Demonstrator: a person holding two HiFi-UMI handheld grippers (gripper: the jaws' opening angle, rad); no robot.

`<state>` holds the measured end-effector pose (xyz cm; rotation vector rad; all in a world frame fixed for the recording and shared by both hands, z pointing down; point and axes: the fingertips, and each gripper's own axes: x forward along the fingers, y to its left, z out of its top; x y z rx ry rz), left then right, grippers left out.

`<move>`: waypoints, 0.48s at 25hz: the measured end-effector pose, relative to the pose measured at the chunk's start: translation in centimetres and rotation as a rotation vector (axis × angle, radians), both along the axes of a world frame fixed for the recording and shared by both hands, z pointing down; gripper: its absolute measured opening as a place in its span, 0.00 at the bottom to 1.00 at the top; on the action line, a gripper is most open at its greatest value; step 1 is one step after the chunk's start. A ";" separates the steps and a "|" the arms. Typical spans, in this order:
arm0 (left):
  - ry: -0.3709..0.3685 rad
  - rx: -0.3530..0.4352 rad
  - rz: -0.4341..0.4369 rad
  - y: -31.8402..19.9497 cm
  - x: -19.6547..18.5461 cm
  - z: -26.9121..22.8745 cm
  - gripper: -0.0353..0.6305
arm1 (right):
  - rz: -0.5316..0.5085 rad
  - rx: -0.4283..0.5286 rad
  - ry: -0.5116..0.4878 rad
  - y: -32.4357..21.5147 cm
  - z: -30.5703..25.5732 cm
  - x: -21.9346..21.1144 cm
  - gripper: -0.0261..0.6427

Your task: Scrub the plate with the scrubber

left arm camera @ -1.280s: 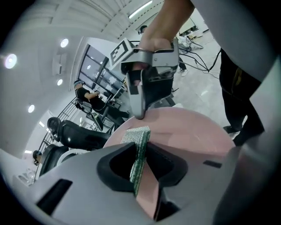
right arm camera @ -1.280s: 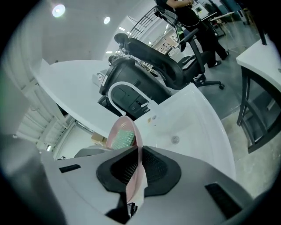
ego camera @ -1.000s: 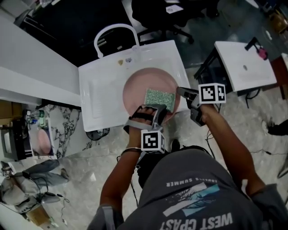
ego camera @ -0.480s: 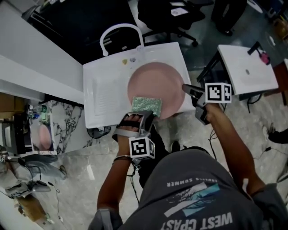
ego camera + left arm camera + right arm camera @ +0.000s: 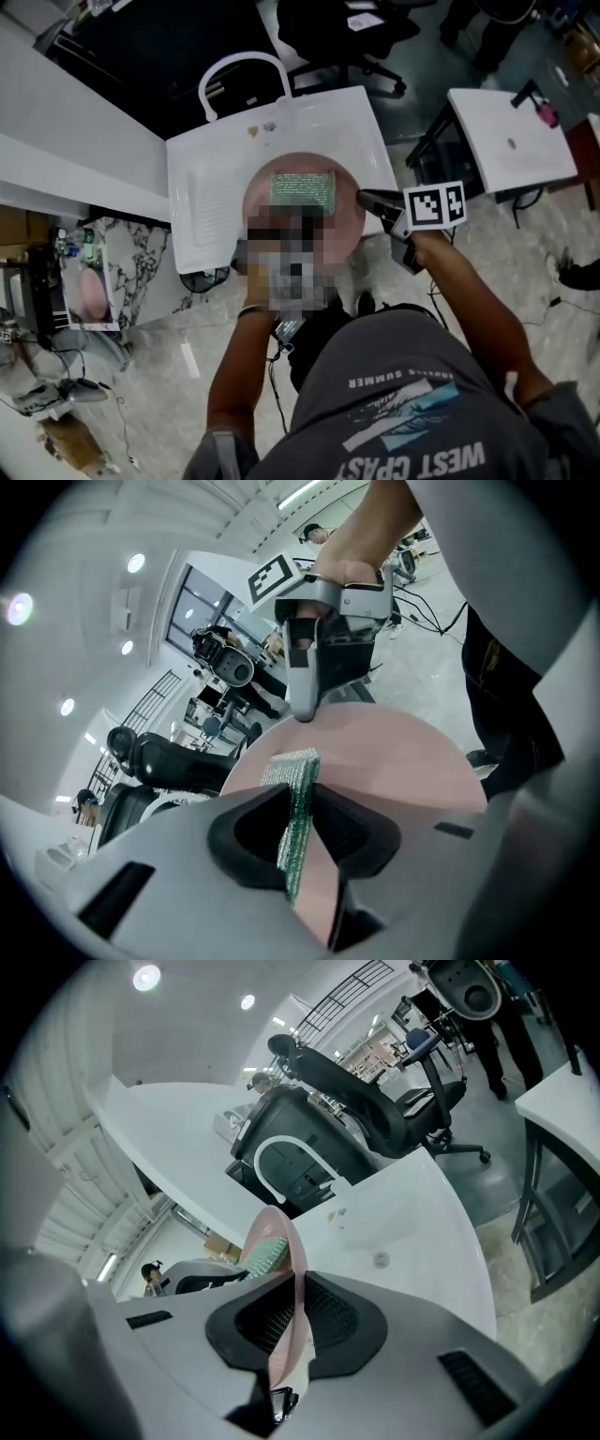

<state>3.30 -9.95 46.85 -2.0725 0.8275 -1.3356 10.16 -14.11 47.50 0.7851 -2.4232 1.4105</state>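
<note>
A round pink plate (image 5: 342,211) is held over the white sink (image 5: 202,192). My right gripper (image 5: 367,200) is shut on the plate's right rim; in the right gripper view the thin rim (image 5: 284,1241) runs edge-on between the jaws. My left gripper (image 5: 298,841) is shut on a flat green scrubber (image 5: 300,785), which lies against the plate's face (image 5: 403,761). In the head view the scrubber (image 5: 302,188) sits on the far half of the plate. A mosaic patch hides the left gripper there. The left gripper view also shows the right gripper (image 5: 302,710) on the plate's far rim.
A white arched faucet (image 5: 241,67) stands at the sink's far edge. A white counter (image 5: 66,131) runs along the left. A black office chair (image 5: 347,28) is beyond the sink, and a white table (image 5: 511,136) at the right. Cables lie on the marble floor (image 5: 169,347).
The left gripper has slid the scrubber from the plate's near edge to its far half. The plate and right gripper have shifted a little to the left.
</note>
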 end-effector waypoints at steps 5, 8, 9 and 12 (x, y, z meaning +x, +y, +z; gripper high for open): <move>-0.004 -0.048 0.098 1.3 3.5 1.2 0.18 | 0.048 -0.003 0.007 -0.9 0.4 1.3 0.11; -0.011 -0.071 0.147 2.8 4.9 2.2 0.17 | 0.086 -0.011 0.002 -1.8 0.5 2.6 0.11; -0.014 -0.082 0.159 3.3 5.2 2.5 0.17 | 0.099 -0.015 0.004 -2.0 0.5 3.0 0.11; -0.014 -0.118 0.175 4.8 5.3 3.3 0.17 | 0.127 -0.017 0.007 -2.7 0.6 3.9 0.11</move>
